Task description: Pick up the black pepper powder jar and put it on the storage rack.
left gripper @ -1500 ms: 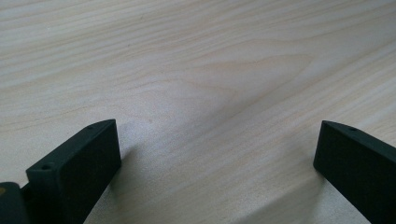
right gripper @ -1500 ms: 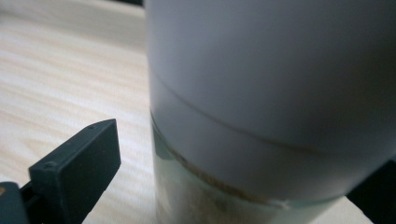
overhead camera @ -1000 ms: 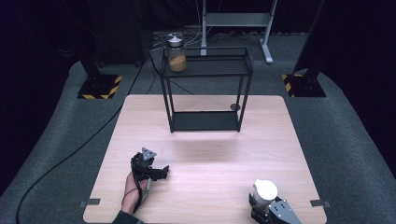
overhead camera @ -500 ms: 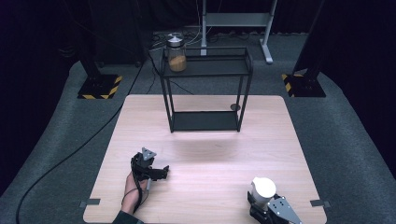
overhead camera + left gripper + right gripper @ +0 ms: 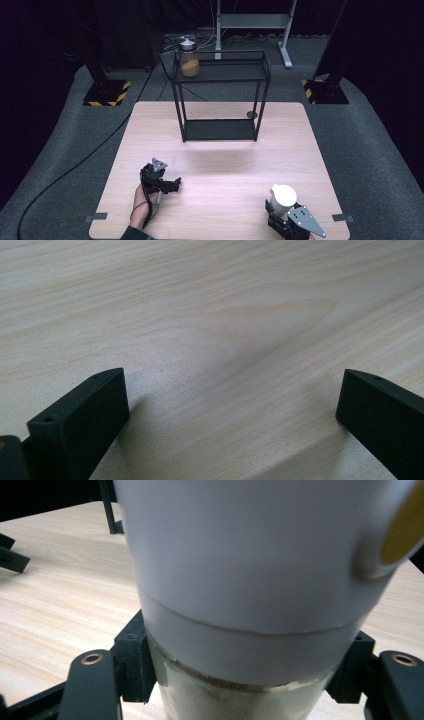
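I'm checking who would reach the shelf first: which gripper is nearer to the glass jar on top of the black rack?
Left. The left gripper rests on the table almost straight below the glass jar; the right gripper, clamping a white-lidded container, sits farther right.

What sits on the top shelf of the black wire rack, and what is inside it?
On the top shelf of the black wire rack stands a glass jar with a metal lid, at its left end, holding orange-brown contents. Its base is hidden behind the shelf rail.

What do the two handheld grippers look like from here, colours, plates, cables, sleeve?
Both are black. The left gripper has blocky matte jaws, a small grey three-cornered plate on top and a black cable. The right gripper carries a larger grey three-cornered plate with dark holes; brass-coloured eyelets sit by its jaws. A dark sleeve cuff shows.
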Action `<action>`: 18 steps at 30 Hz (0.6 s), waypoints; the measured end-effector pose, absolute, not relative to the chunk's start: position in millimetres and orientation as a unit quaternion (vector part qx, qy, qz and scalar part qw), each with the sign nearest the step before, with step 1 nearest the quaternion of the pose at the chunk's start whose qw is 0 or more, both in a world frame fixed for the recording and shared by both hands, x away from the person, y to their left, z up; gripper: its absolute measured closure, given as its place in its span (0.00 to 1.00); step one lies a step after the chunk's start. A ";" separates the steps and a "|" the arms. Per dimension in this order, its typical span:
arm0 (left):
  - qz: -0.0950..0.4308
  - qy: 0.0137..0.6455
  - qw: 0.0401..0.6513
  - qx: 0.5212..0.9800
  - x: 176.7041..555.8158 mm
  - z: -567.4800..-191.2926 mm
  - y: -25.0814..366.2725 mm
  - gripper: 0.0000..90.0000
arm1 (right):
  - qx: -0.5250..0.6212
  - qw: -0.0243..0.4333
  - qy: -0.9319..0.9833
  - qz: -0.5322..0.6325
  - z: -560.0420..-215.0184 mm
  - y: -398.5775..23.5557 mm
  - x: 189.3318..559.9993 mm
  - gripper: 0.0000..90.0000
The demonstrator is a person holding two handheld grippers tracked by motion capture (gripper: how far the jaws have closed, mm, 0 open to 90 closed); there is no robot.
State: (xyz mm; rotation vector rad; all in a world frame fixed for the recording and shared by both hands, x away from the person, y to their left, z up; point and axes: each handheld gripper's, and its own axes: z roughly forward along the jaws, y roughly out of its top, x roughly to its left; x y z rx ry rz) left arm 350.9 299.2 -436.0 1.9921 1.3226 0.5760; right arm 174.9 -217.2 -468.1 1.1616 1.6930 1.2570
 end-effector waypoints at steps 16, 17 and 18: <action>0.221 0.507 0.334 0.763 350.9 -436.0 299.2 0.00 | 0.451 0.362 0.645 0.500 -451.0 -215.0 190.0 0.33; 0.221 0.507 0.334 0.763 350.9 -435.9 299.2 0.00 | 0.450 0.361 0.645 0.500 -449.8 -215.2 191.0 0.33; 0.221 0.507 0.334 0.763 350.9 -436.0 299.2 0.00 | 0.449 0.364 0.644 0.501 -448.0 -214.0 192.2 0.33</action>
